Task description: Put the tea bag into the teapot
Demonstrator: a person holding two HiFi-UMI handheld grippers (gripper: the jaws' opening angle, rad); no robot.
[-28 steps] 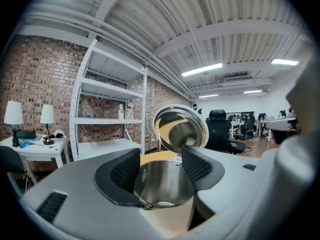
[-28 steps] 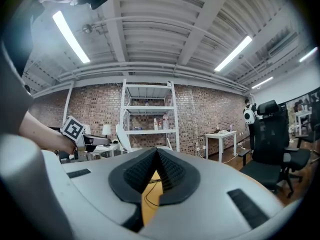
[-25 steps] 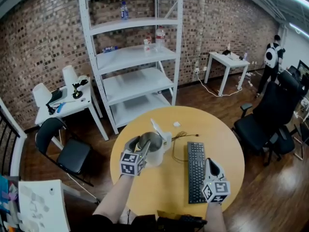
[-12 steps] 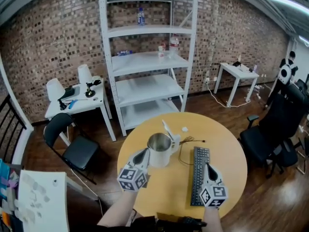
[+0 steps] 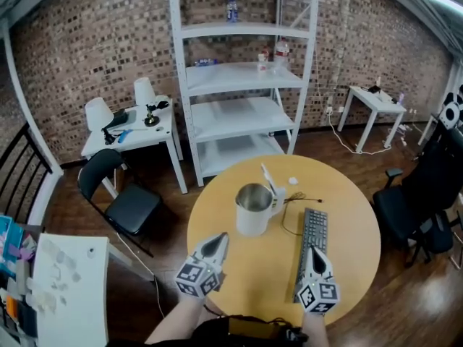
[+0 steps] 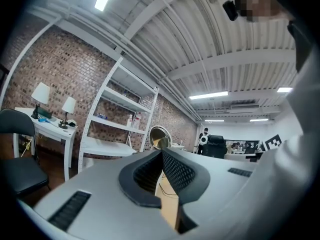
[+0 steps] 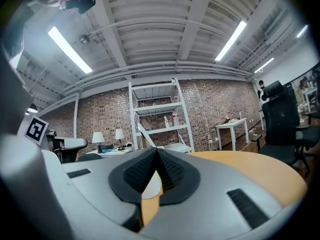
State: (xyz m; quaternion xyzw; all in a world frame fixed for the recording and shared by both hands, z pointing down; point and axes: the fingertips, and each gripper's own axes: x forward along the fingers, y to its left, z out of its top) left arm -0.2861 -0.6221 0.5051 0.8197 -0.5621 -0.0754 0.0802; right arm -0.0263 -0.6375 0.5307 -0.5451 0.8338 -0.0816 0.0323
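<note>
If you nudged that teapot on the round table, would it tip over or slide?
The teapot looks broad for its height, so it would probably slide, not tip. Its shiny rim suggests metal: likely stiff and rather slippery.

A red-brown brick wall runs across the back of the room. Against it stands a tall white shelving unit with a few bottles on its upper shelves. To its left is a small white table carrying two white-shaded lamps, with a black chair in front of it. A second white table stands at the right, near a black office chair. The floor is dark wood. A round yellow bench fills the foreground. Overhead, a ribbed pale ceiling carries long light strips.
</note>
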